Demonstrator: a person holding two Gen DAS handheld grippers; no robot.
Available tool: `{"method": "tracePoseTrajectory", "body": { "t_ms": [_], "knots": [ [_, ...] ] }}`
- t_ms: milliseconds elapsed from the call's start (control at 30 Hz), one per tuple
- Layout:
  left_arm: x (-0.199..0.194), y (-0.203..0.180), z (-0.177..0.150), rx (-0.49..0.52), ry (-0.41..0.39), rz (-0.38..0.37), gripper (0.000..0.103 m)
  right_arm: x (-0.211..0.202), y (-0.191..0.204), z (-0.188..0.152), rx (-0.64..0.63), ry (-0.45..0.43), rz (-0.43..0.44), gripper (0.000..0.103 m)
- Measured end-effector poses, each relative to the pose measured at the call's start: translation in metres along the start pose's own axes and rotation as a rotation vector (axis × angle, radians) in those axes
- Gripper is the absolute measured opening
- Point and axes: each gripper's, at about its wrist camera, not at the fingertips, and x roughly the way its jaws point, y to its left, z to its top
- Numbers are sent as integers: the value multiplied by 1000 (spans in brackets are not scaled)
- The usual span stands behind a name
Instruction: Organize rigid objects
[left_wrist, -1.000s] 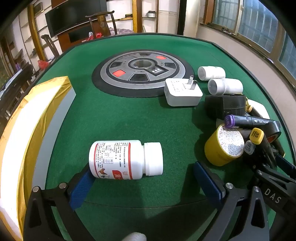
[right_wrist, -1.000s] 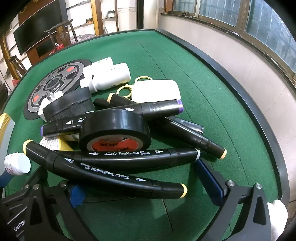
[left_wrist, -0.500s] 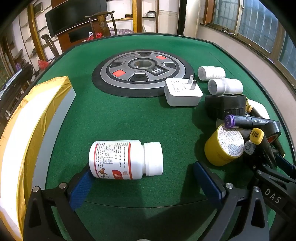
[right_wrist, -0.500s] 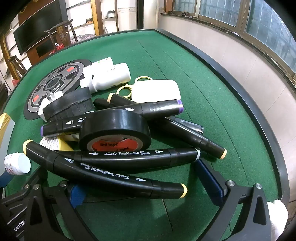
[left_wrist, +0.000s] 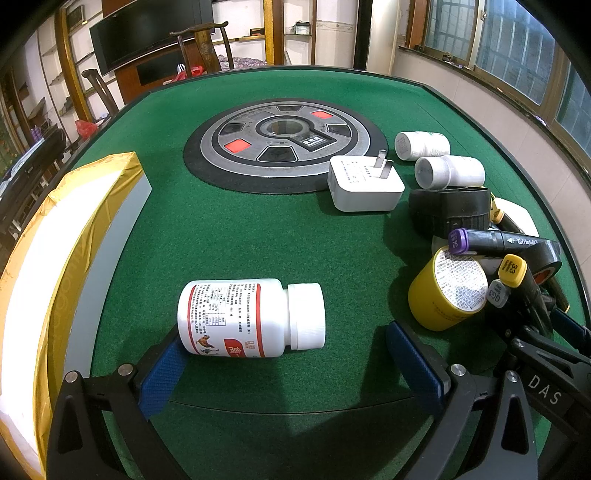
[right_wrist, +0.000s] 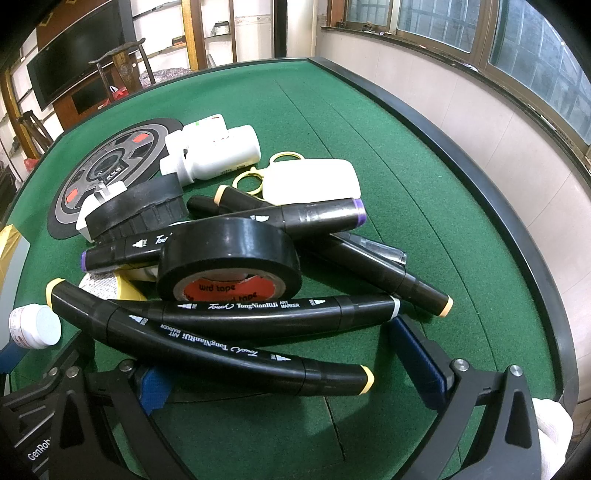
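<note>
A white pill bottle (left_wrist: 243, 319) with a red-edged label lies on its side on the green felt, just ahead of my left gripper (left_wrist: 291, 369), which is open; its left blue pad touches the bottle's base. My right gripper (right_wrist: 291, 373) is open around the near end of a pile of black art markers (right_wrist: 221, 347). A roll of black tape (right_wrist: 229, 258) rests on top of the pile. A yellow tub (left_wrist: 447, 291), a white charger plug (left_wrist: 364, 184), two small white bottles (left_wrist: 448, 171) and a black ring (left_wrist: 448, 210) lie around the pile.
A yellow-and-white box (left_wrist: 55, 258) stands along the table's left side. A round grey-and-black panel (left_wrist: 284, 142) is set in the table's middle. A white case with yellow scissors (right_wrist: 314, 181) lies behind the markers. The raised black table rim (right_wrist: 498, 236) curves on the right.
</note>
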Motion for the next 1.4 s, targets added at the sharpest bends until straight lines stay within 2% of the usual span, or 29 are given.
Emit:
{"method": "tracePoseTrajectory", "body": {
  "t_ms": [1167,1400],
  "knots": [
    [0,2,0,11,0,-12,103,0,1,0,10,0,-5,103],
    [-4,4,-6,49,0,-37,102,0,7,2,5,4,-7,103]
  ]
}}
